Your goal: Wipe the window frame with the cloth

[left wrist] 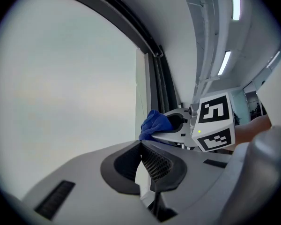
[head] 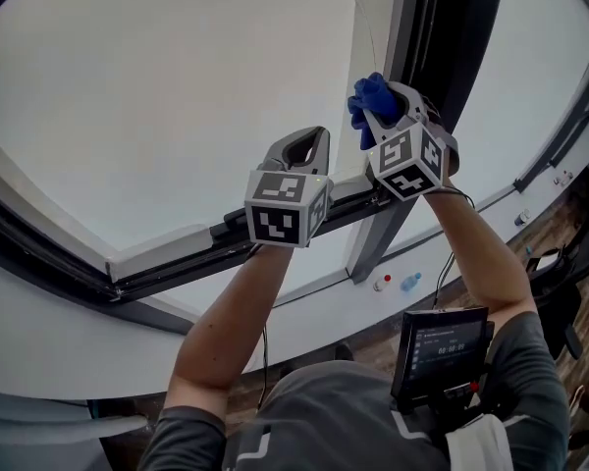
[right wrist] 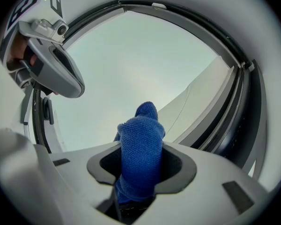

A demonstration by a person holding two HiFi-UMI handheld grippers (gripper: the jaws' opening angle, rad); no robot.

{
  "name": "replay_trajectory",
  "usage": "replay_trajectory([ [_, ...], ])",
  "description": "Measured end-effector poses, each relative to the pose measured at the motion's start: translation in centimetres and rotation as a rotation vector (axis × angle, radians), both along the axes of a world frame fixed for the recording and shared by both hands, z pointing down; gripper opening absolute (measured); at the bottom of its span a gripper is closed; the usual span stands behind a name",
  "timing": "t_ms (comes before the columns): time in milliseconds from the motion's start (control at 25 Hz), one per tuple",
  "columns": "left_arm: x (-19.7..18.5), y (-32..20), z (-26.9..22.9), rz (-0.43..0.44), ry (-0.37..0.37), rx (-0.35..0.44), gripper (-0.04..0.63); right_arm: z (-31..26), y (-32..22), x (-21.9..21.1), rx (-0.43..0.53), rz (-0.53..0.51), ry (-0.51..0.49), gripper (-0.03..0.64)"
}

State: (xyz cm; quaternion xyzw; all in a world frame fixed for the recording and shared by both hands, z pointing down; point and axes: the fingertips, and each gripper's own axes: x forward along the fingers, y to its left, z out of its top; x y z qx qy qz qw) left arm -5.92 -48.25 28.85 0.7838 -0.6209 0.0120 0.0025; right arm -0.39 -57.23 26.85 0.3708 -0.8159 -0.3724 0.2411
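**First:** Cloth (right wrist: 139, 144) gripped yet?

**Second:** Yes. Nearest us, the right gripper (right wrist: 140, 149) is clamped on that blue cloth, with a tuft poking past the jaws. The left gripper (left wrist: 141, 144) beside it is pinched closed on nothing.

**First:** And the window frame (head: 442, 27)?

**Second:** Just beyond them. The cloth is up at its dark upright, but I can't tell if it touches. No wiped streak shows, so I'd guess most of it, including the bottom rail (head: 177, 263), is left.
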Motion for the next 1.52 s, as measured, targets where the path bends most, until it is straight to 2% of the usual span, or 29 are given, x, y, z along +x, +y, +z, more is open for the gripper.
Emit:
replay_trajectory([
  [320, 0.3, 0.2, 4.3, -0.002, 0.005, -0.061, 0.008, 5.4, 0.5, 0.7, -0.074, 0.017, 0.012, 0.173],
  [480, 0.4, 0.2, 5.9, -0.012, 0.02, -0.073, 0.008, 7.4, 0.6, 1.0, -0.07, 0.023, 0.042, 0.173],
  [680, 0.7, 0.6, 7.7, -0.016, 0.016, -0.098, 0.008, 9.0, 0.9, 1.5, -0.072, 0.042, 0.021, 0.173],
  [1080, 0.3, 1.2, 12.3, -0.037, 0.022, -0.167, 0.008, 16.0, 1.5, 1.7, -0.183, 0.061, 0.049, 0.173],
  [1280, 0.7, 1.2, 14.2, -0.018, -0.022, -0.184, 0.008, 18.5, 1.3, 1.7, -0.219, 0.064, 0.046, 0.173],
  [1520, -0.4, 0.7, 17.6, -0.016, 0.02, -0.233, 0.008, 22.7, 0.7, 0.8, -0.294, 0.072, 0.069, 0.173],
])
